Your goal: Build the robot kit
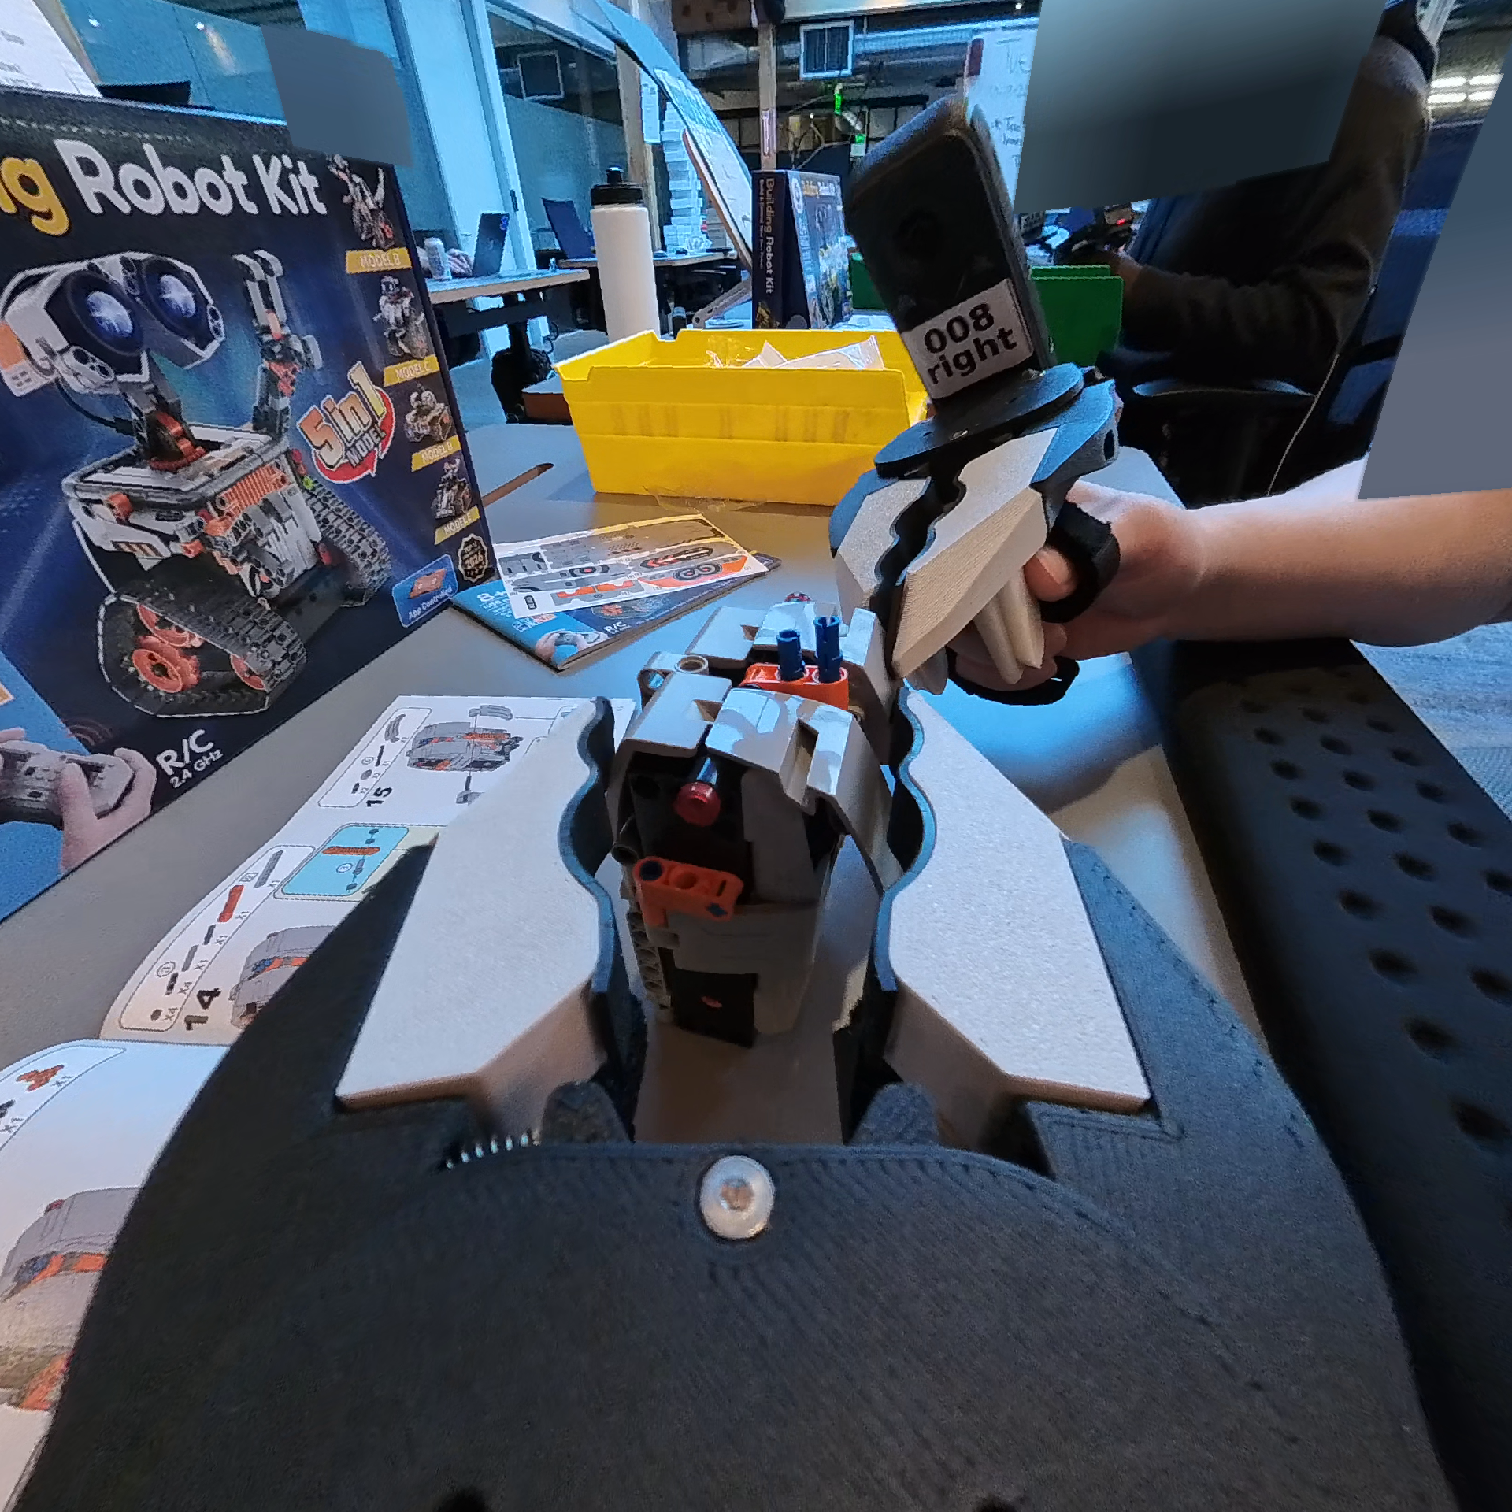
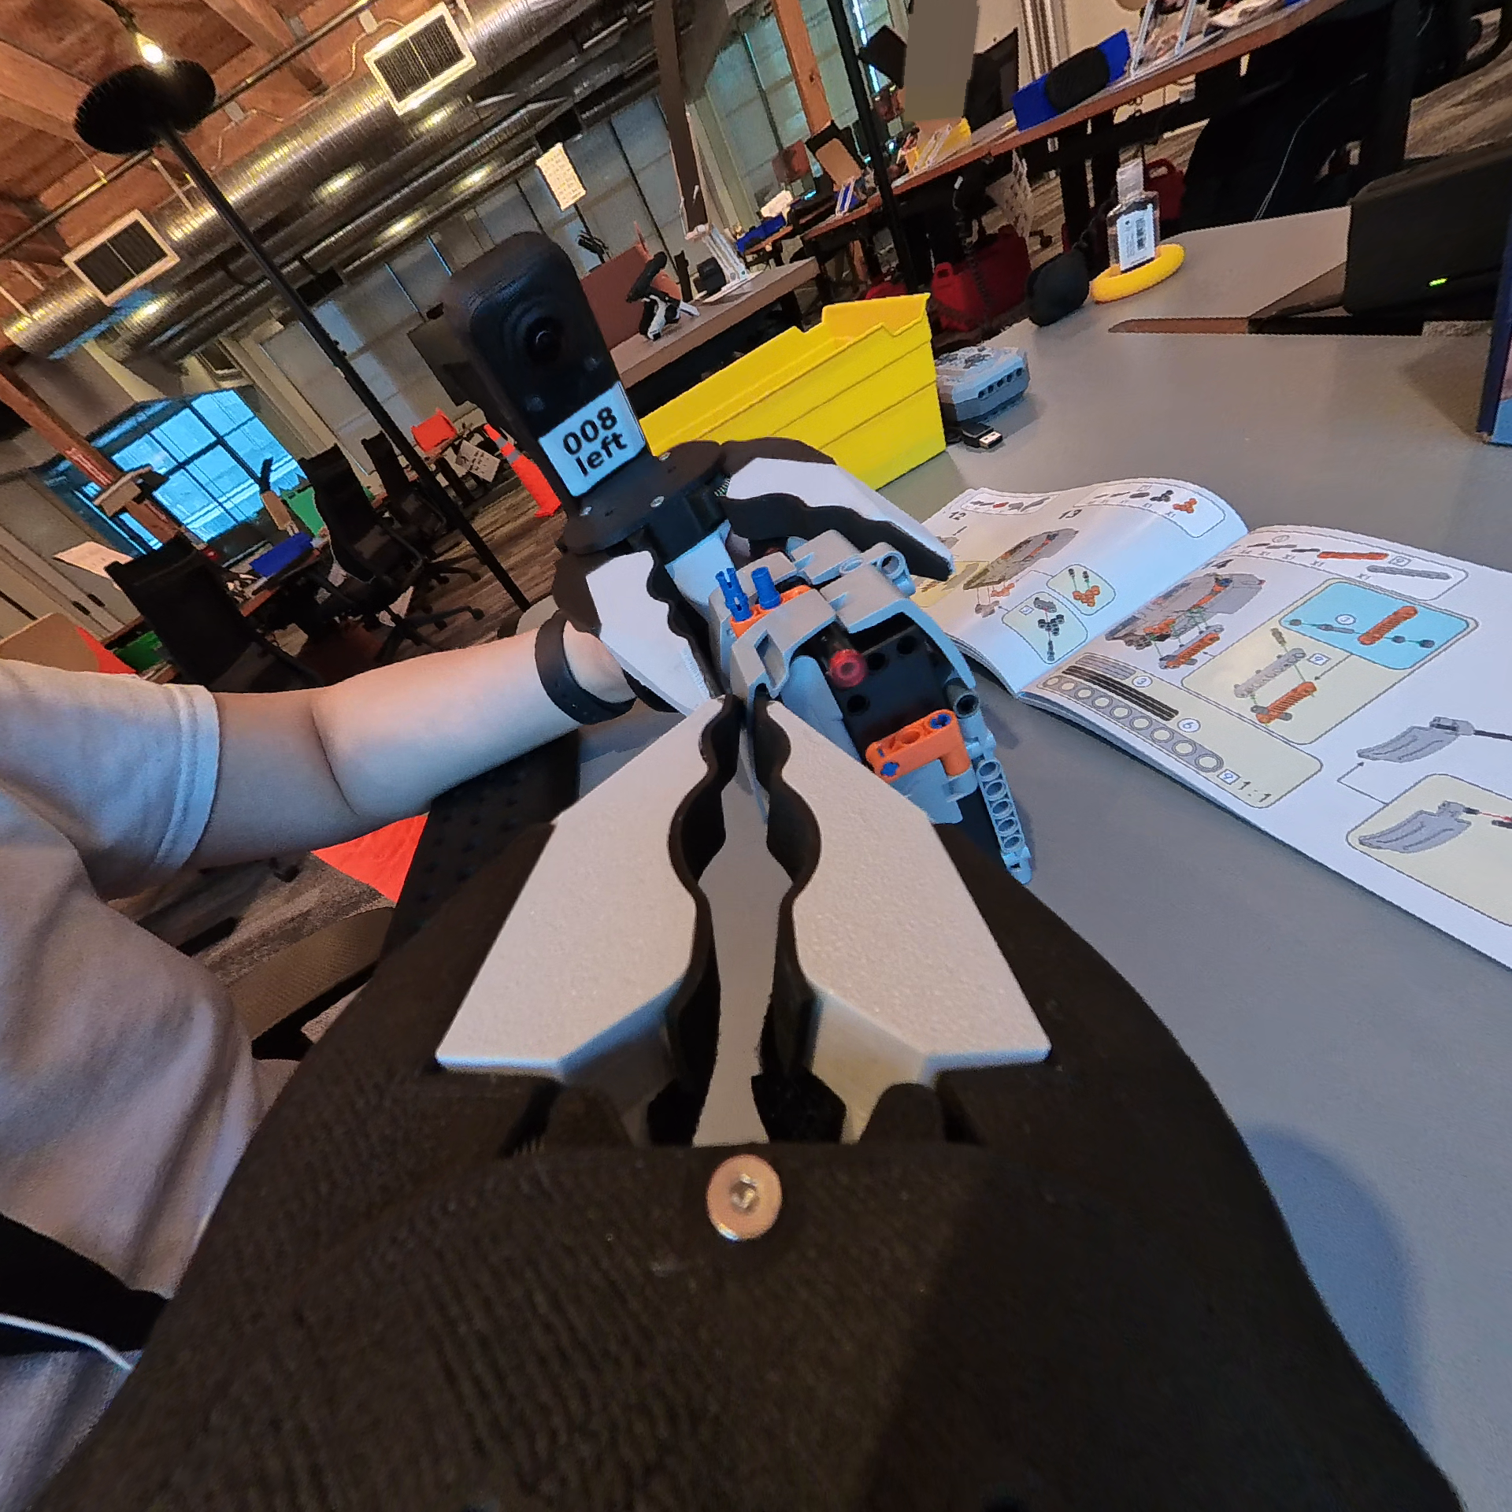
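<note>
The grey, black and orange brick-built plastic assembly stands over the grey table, clamped between the fingers of the left gripper. It looks light and rigid, but its pressed-on pieces could probably pop off, so the solid grey body seems the safest hold. At its one o'clock edge the right gripper has its fingers drawn together on a grey panel. An open instruction booklet lies at nine o'clock, a yellow plastic bin at twelve.

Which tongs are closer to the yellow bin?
Right. The right tongs sit at the brick model's far end, nearest the yellow bin; the left tongs clamp the model farther back.
</note>
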